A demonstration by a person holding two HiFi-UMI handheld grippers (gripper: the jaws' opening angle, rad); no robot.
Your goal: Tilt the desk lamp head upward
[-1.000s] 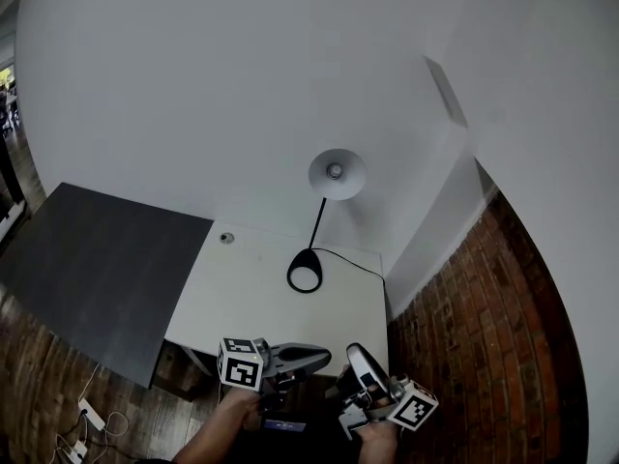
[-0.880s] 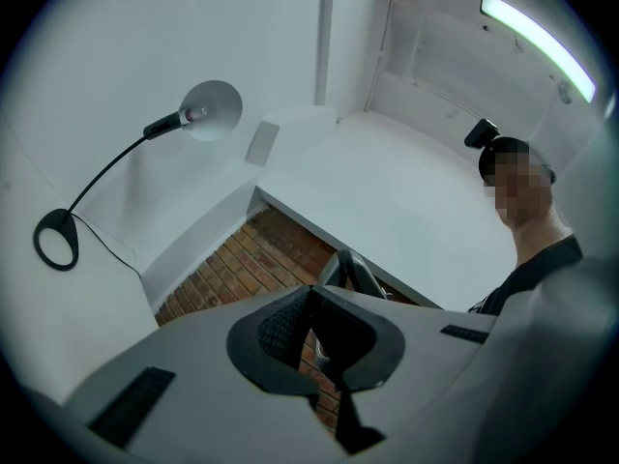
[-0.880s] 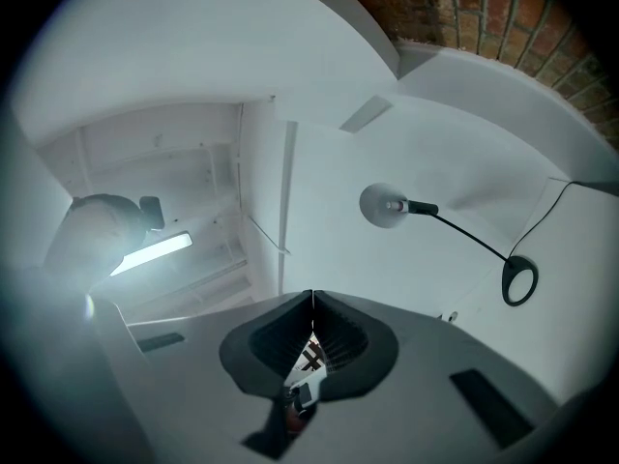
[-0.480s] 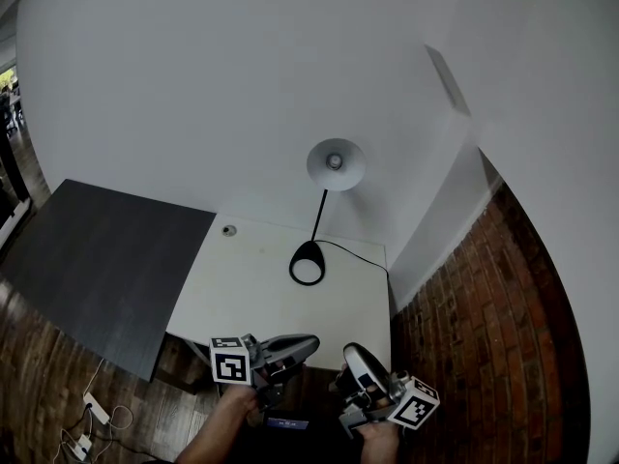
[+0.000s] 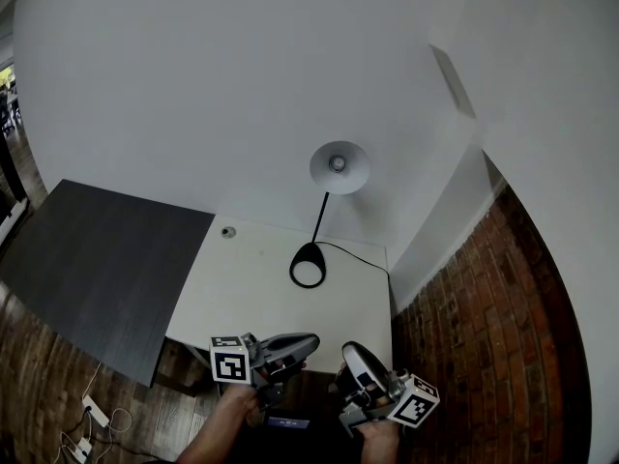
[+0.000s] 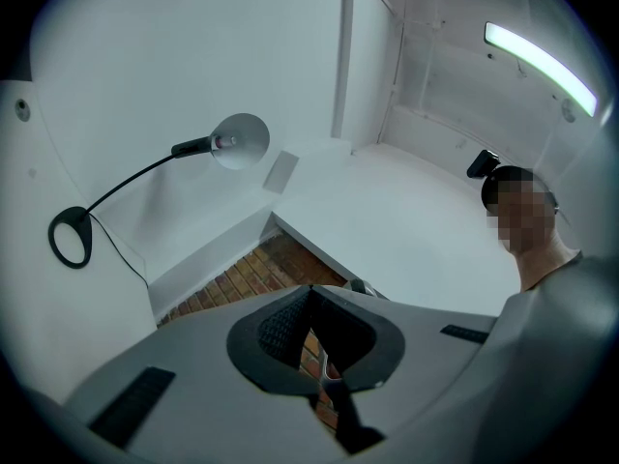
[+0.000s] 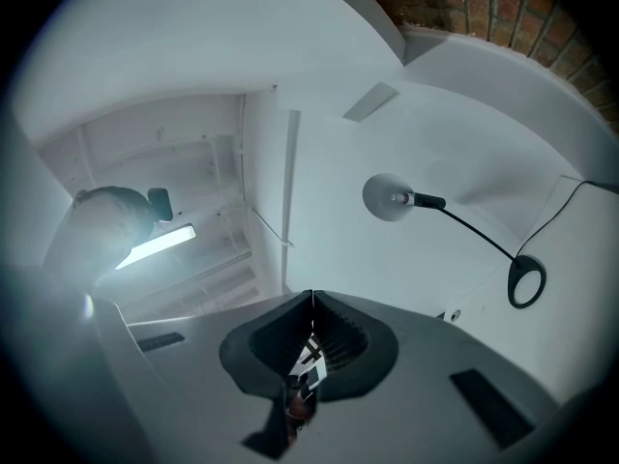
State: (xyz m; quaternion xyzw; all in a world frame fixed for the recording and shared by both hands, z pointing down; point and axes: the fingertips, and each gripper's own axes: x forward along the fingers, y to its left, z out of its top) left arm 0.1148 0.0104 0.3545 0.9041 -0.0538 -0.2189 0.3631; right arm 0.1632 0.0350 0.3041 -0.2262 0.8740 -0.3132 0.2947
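Desk lamp (image 5: pixel 317 222) stands at the far end of the white desk (image 5: pixel 242 298), its lamp head (image 5: pixel 338 166) well apart from both grippers. Left gripper (image 6: pixel 309 288) and right gripper (image 7: pixel 311 293): jaws closed together, nothing between them. The head view's lower edge cuts off the forearms, and the lamp head's tilt is hard to judge.

Open run here: the white desk (image 5: pixel 256 293) is lying bare from the near edge, where the left gripper (image 5: pixel 313 340) and right gripper (image 5: pixel 350 349) are hovering, up to the lamp's ring base (image 5: pixel 307 265). The thin stem (image 5: pixel 318 218) is rising from it to the lamp head (image 5: pixel 338 166) near the back wall (image 5: pixel 193 85), with free air in front and to its left. The side wall (image 5: pixel 430 249) is crowding in on the right, the cable (image 5: pixel 358 257) is trailing that way, and the dark table (image 5: pixel 97 259) is flanking the left.
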